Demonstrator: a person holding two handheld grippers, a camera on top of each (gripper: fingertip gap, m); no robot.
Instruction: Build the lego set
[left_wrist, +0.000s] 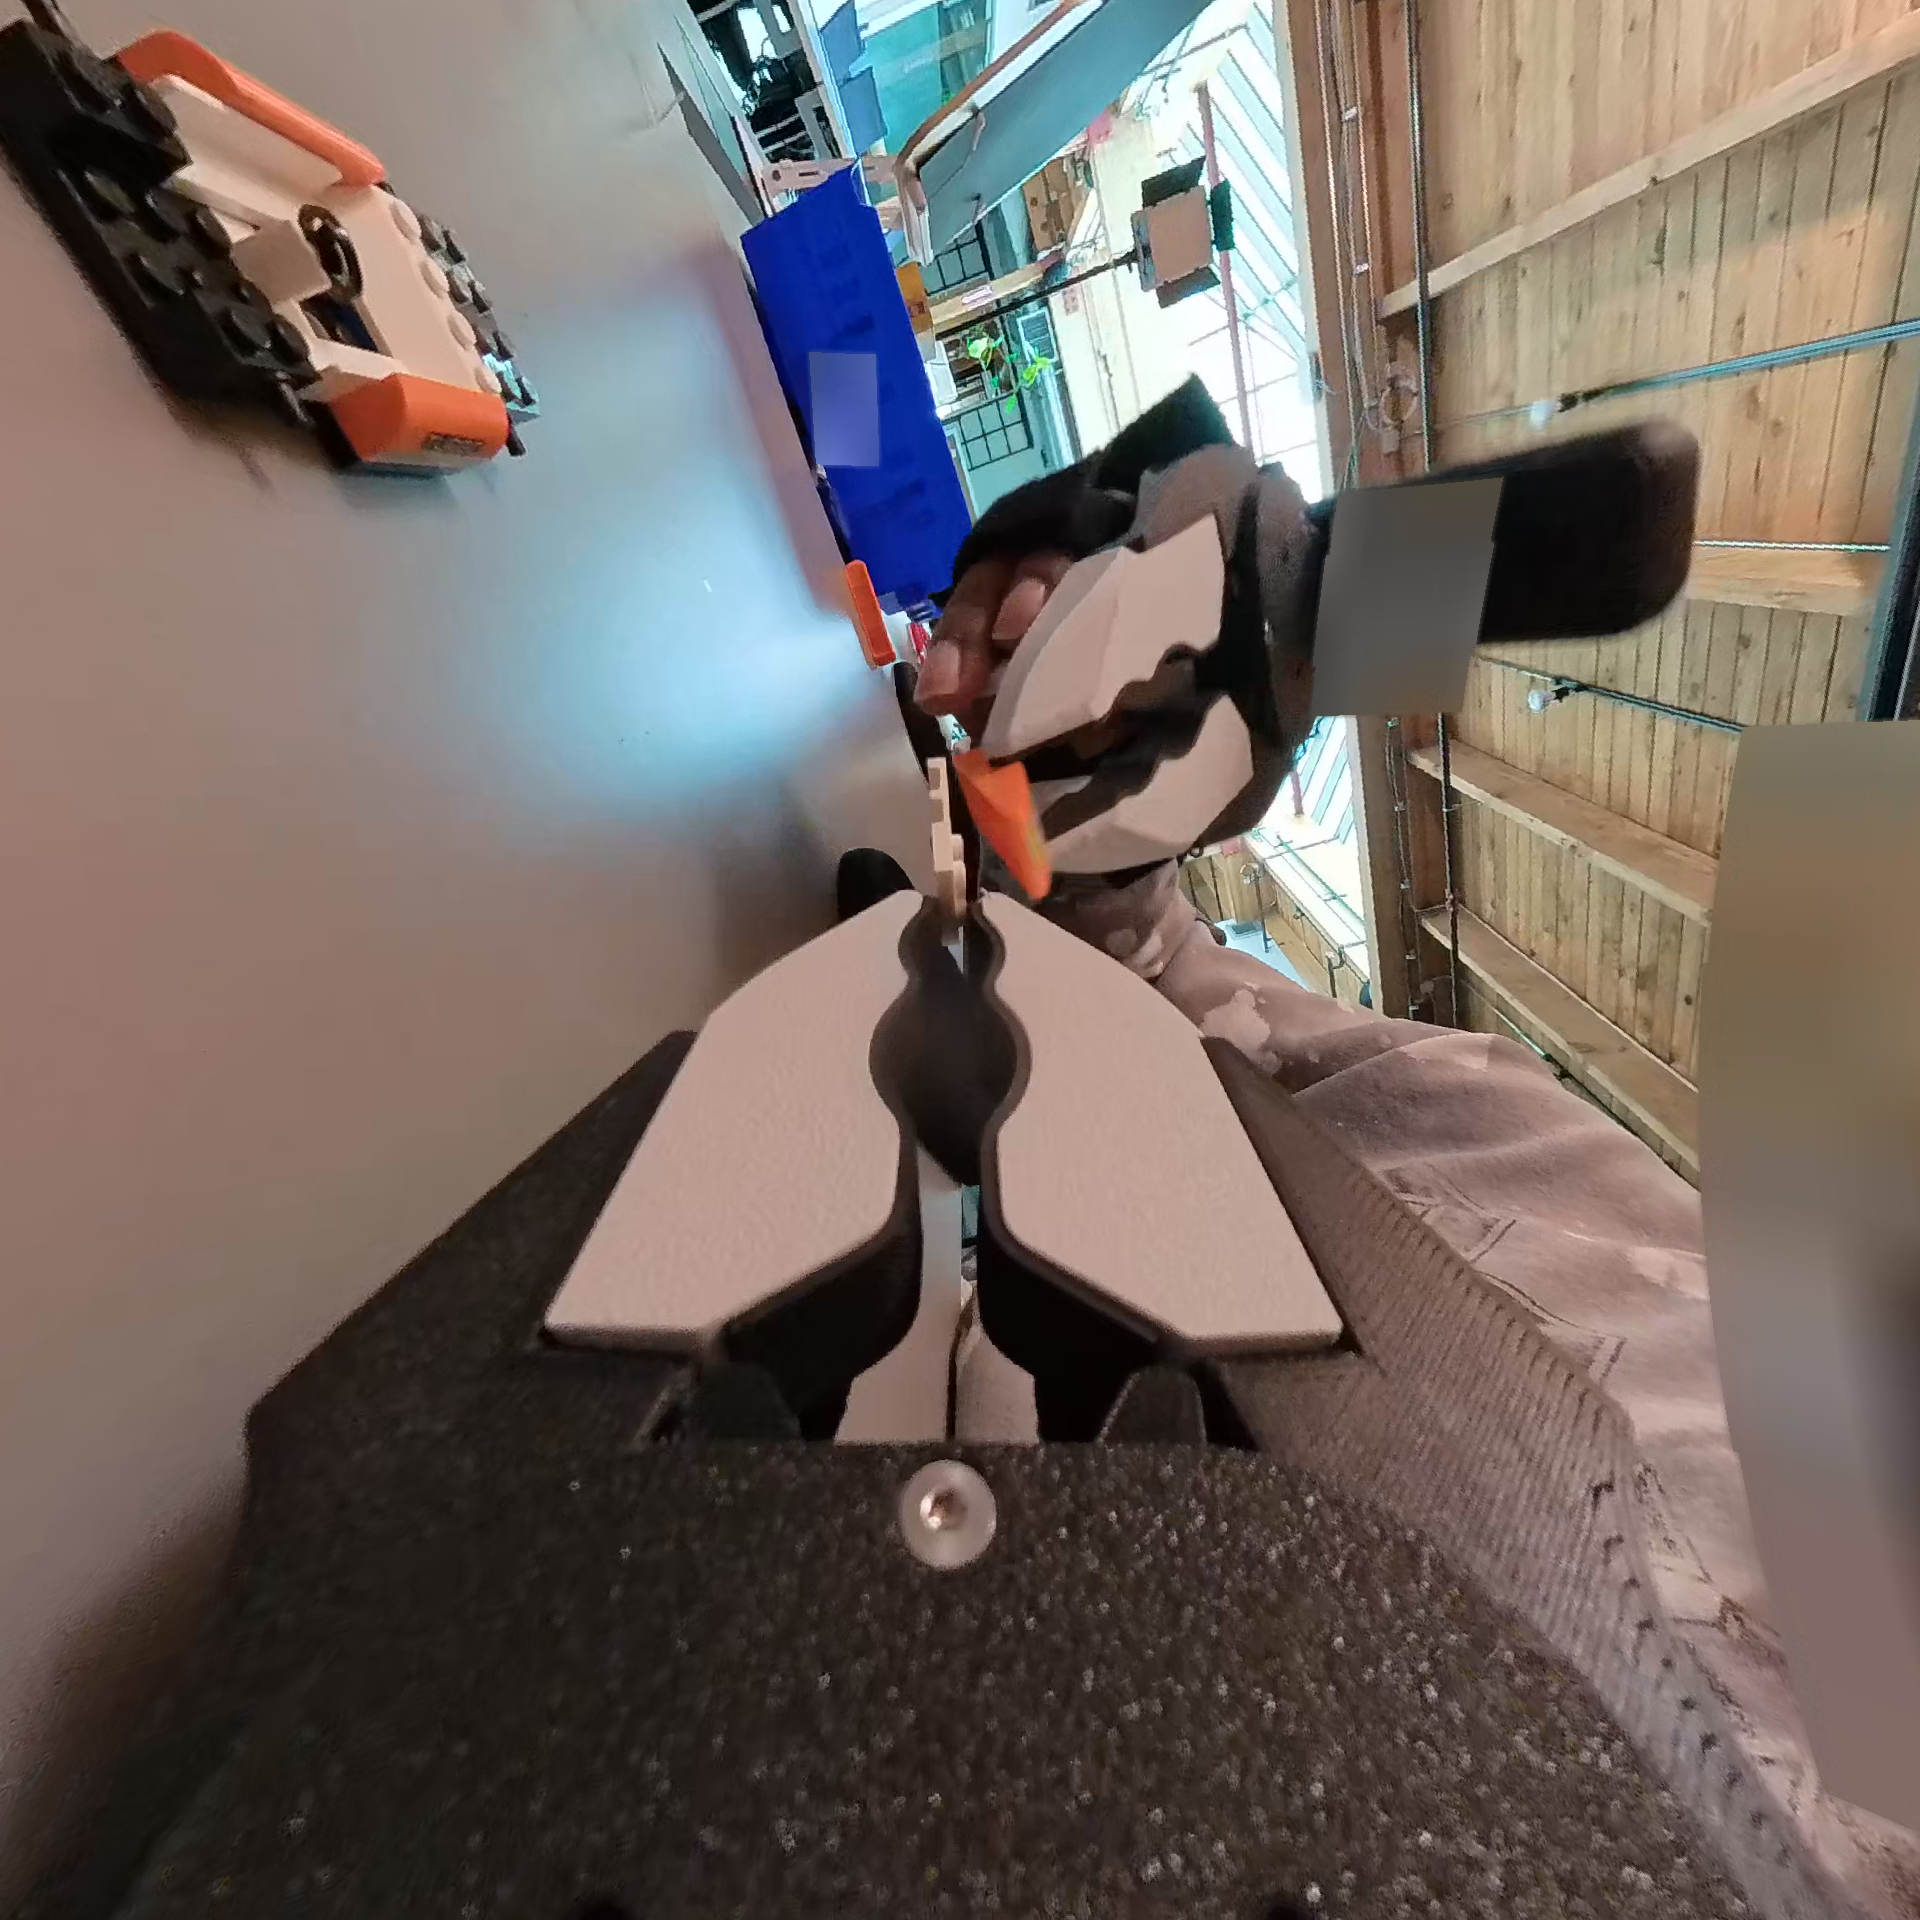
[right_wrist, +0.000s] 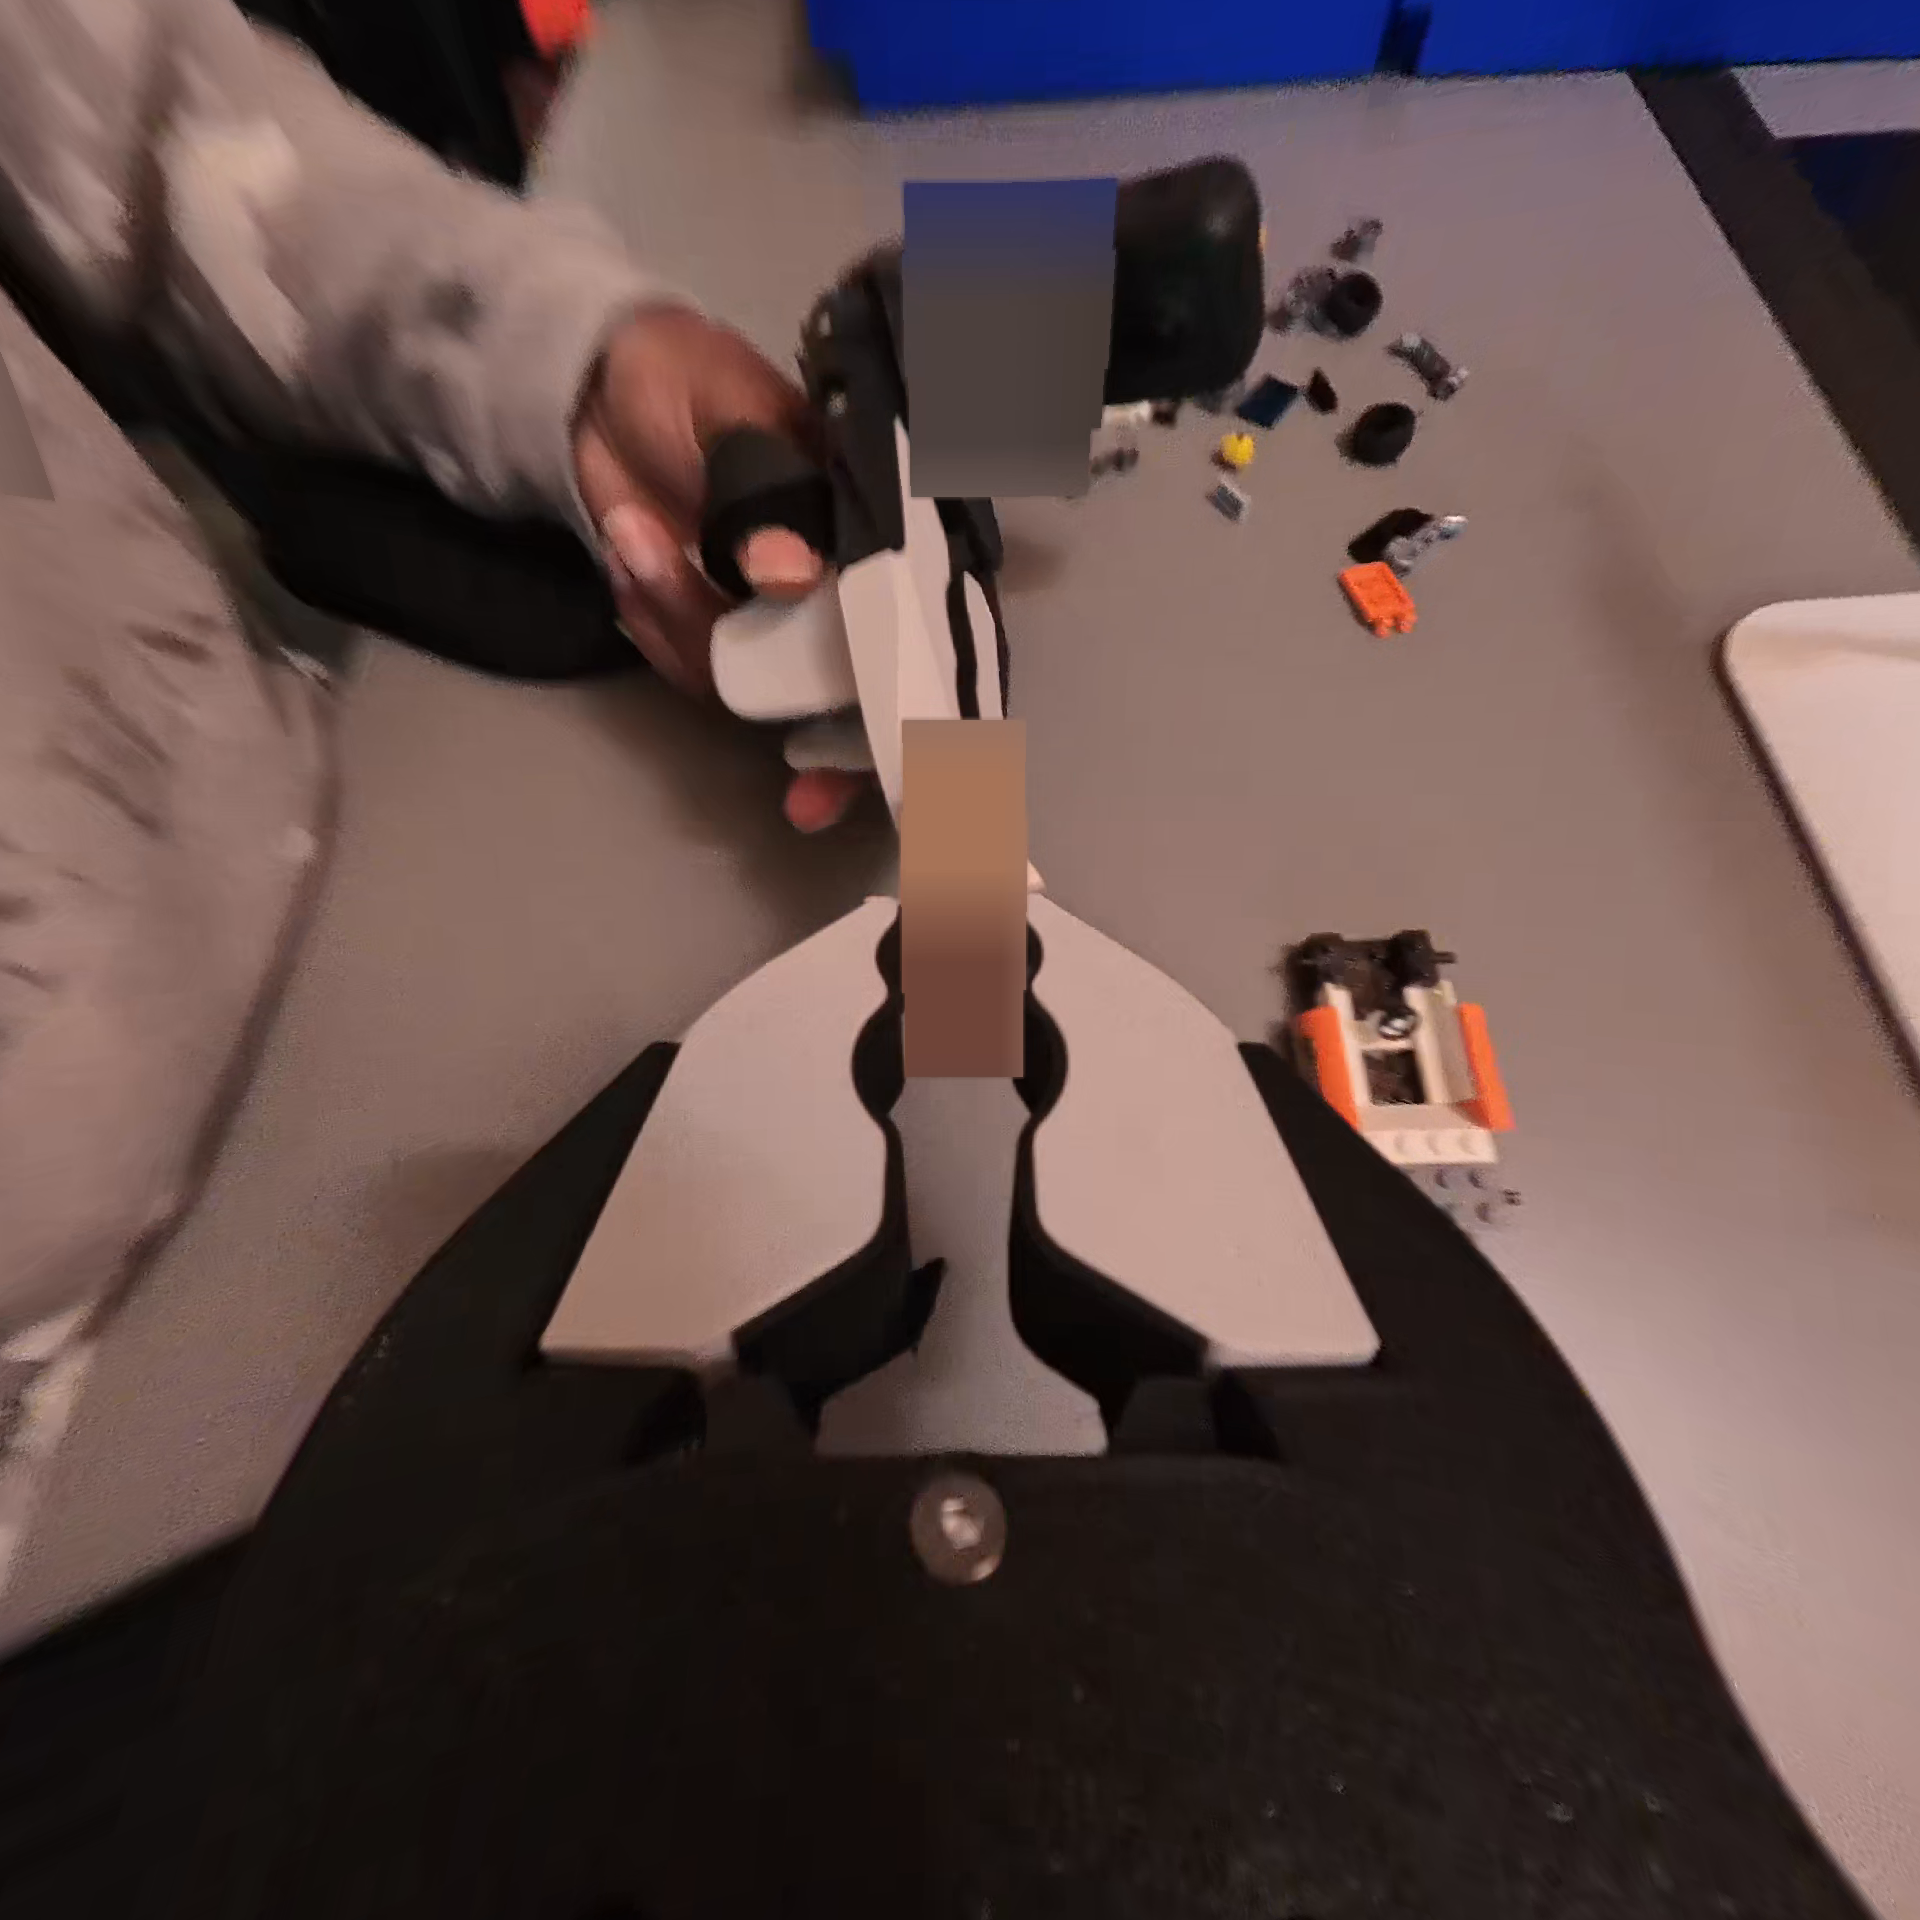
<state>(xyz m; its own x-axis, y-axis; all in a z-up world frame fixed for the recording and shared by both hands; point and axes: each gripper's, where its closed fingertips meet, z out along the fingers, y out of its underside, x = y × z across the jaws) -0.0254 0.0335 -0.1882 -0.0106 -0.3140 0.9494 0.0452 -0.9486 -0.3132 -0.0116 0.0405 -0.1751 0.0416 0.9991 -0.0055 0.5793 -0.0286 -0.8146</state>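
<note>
My left gripper (left_wrist: 951, 909) is shut on a small white lego piece (left_wrist: 945, 831) that sticks out past its tips. My right gripper (left_wrist: 1023, 805) faces it from just beyond, shut on an orange wedge piece (left_wrist: 1006, 826). The orange piece is close beside the white one; I cannot tell if they touch. In the right wrist view, the right gripper (right_wrist: 961, 914) has its tips behind a blurred patch. The part-built orange, white and black lego vehicle (left_wrist: 301, 270) sits on the grey table, and also shows in the right wrist view (right_wrist: 1392, 1049).
Loose small lego pieces (right_wrist: 1351, 416) and an orange plate (right_wrist: 1377, 597) lie scattered on the table (right_wrist: 1195, 727) beyond the vehicle. A white tray edge (right_wrist: 1839, 779) is at the right. Blue bins (left_wrist: 852, 384) stand at the table's far side. A person's hand (right_wrist: 665, 468) holds the left gripper. Less than 4 cm separates the two grippers' tips. Left tips and right tips are each some 20 cm from the orange plate (right_wrist: 1377, 597).
</note>
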